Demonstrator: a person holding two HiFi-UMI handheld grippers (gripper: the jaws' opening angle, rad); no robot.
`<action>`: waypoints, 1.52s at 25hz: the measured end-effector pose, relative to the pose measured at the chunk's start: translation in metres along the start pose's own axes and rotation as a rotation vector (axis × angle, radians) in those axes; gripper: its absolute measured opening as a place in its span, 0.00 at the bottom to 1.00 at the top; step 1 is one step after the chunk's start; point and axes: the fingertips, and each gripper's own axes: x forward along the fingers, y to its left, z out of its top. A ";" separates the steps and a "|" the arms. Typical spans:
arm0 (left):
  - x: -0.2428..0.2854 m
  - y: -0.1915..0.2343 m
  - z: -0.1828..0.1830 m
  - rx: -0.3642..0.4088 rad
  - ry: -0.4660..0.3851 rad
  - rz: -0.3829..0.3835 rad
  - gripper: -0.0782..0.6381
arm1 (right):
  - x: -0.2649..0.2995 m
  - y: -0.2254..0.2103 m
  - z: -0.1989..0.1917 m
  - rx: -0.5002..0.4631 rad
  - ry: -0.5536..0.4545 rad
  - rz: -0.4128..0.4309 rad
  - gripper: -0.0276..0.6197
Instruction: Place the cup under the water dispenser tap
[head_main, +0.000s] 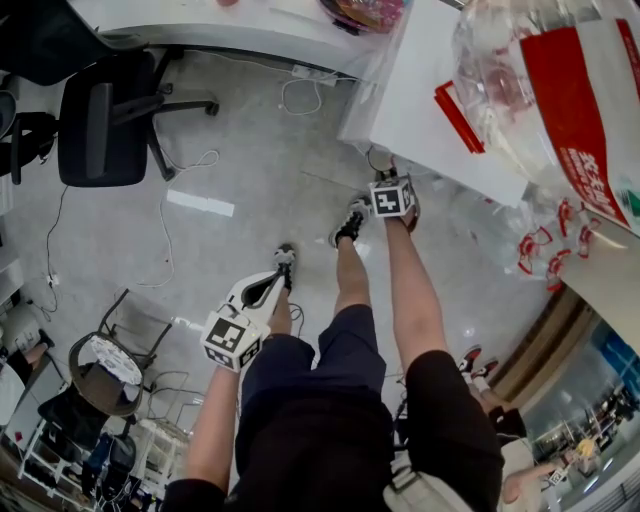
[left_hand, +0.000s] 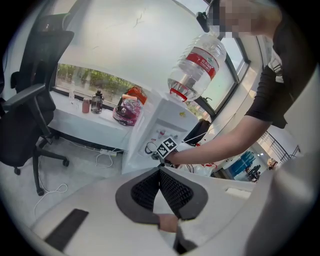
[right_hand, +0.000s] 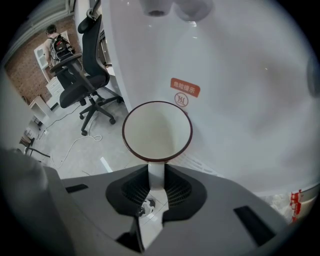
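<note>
Holding the left gripper (left_hand: 160, 172) low, fingers closed together on nothing. Pinching with the right gripper's (right_hand: 156, 172) fingers the handle of a white ceramic cup with dark red rim (right_hand: 156, 131), mouth up, just before the white water dispenser's (right_hand: 235, 75) front panel, below its two white taps (right_hand: 156, 5).

The right arm (head_main: 415, 290) stretches straight out to the water dispenser (head_main: 410, 110). The right gripper (right_hand: 156, 175) points steeply down at the dispenser's front, with both pads against the handle of the cup (right_hand: 157, 131). The left arm (head_main: 215, 420) is held back, well short of the dispenser, and the left gripper (left_hand: 160, 171) tilts gently downward toward it, its jaws closed together at the tips with nothing between them.
</note>
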 end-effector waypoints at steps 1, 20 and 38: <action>0.000 -0.001 0.001 0.005 -0.003 -0.001 0.11 | 0.000 0.002 -0.001 0.004 0.001 0.014 0.12; -0.003 -0.025 0.041 0.054 -0.049 -0.046 0.11 | -0.069 0.010 -0.012 0.010 -0.041 0.036 0.20; -0.008 -0.070 0.077 0.172 -0.054 -0.141 0.11 | -0.215 0.044 -0.024 0.083 -0.270 0.217 0.22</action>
